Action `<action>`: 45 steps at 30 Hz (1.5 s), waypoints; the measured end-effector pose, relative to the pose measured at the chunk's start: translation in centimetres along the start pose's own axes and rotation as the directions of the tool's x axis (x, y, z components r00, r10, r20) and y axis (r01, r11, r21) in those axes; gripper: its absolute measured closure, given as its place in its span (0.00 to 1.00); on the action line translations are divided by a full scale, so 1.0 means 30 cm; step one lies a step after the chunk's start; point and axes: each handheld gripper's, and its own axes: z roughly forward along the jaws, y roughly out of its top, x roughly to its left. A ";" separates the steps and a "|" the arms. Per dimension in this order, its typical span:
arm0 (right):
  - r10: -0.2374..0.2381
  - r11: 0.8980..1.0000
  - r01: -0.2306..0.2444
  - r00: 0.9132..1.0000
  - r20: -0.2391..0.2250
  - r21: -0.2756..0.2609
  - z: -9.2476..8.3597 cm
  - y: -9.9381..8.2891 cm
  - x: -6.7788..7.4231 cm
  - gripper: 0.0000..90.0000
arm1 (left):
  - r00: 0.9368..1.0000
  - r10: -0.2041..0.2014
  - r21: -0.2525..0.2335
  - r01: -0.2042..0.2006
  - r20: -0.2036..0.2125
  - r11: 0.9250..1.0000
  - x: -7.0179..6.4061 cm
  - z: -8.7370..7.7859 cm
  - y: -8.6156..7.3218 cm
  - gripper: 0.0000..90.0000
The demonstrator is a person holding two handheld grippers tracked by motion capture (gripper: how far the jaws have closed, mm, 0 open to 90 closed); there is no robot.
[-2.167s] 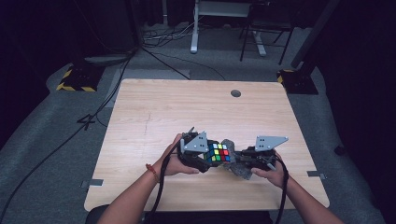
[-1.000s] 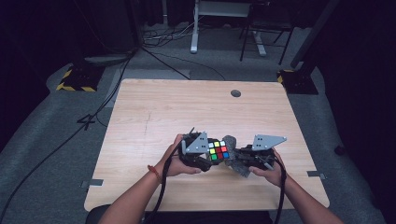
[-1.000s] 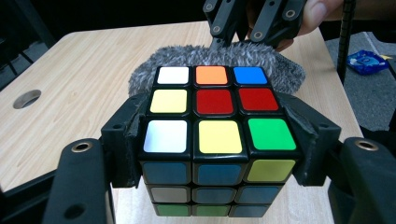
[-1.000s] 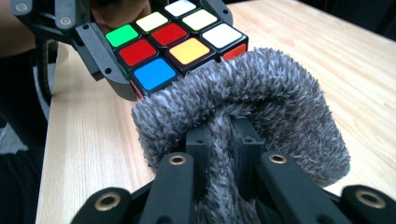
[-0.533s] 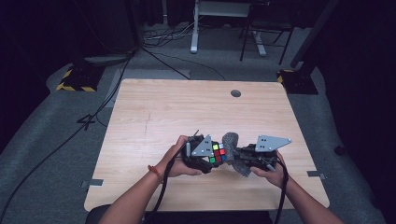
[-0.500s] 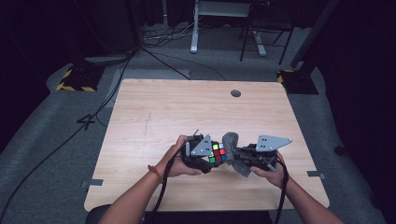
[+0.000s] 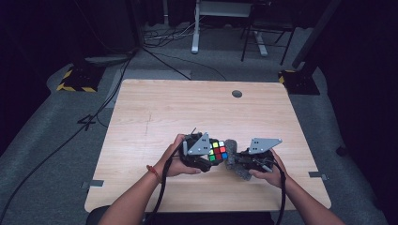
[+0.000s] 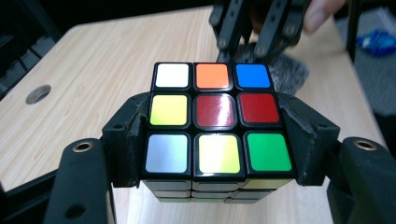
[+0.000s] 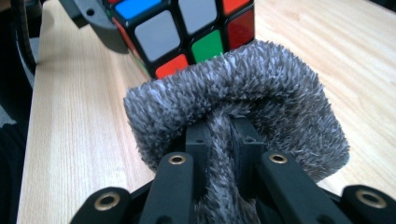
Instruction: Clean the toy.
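A scrambled Rubik's cube point(image 7: 217, 151) is held just above the wooden table point(image 7: 187, 112), near its front edge. My left gripper point(image 7: 211, 158) is shut on it, its pads point(image 8: 128, 140) pressing the cube point(image 8: 215, 122) on two opposite sides. My right gripper point(image 7: 239, 161) is shut on a grey fuzzy cloth point(image 7: 233, 161), a fold of which is pinched between its jaws. The cloth point(image 9: 261, 98) bulges past my right gripper point(image 9: 223, 140) and touches a lower corner of the cube point(image 9: 187, 28). From the left gripper view, the cloth point(image 8: 289, 74) lies behind the cube's far right side.
A round cable hole point(image 7: 237, 93) sits near the table's far edge. Both forearms come in over the front edge, cables trailing from the grippers. Beyond the table are floor cables point(image 7: 159, 51), desk legs point(image 7: 195, 28) and striped floor blocks point(image 7: 75, 82).
The cube has tilted slightly in my left gripper. My right gripper has moved the cloth in against the cube's right side and shifted it a little along it.
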 end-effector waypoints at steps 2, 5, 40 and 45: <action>-0.004 1.000 0.004 1.000 -0.006 -0.018 -0.005 0.002 0.004 0.89 | 1.000 -0.016 0.005 0.016 0.013 1.000 -0.001 0.013 -0.011 0.38; -0.015 0.995 0.014 1.000 -0.011 -0.096 -0.039 0.020 0.011 0.89 | 0.999 -0.021 0.013 0.021 0.027 1.000 0.004 0.026 -0.017 0.38; -0.007 0.994 0.008 1.000 0.009 -0.110 -0.063 0.018 -0.007 0.89 | 0.999 0.017 0.050 -0.020 0.049 0.999 -0.022 0.052 -0.004 0.38; 0.052 0.998 -0.051 0.999 0.014 -0.038 -0.038 -0.022 -0.054 0.89 | 1.000 0.007 0.016 -0.008 0.030 1.000 -0.012 0.023 -0.005 0.38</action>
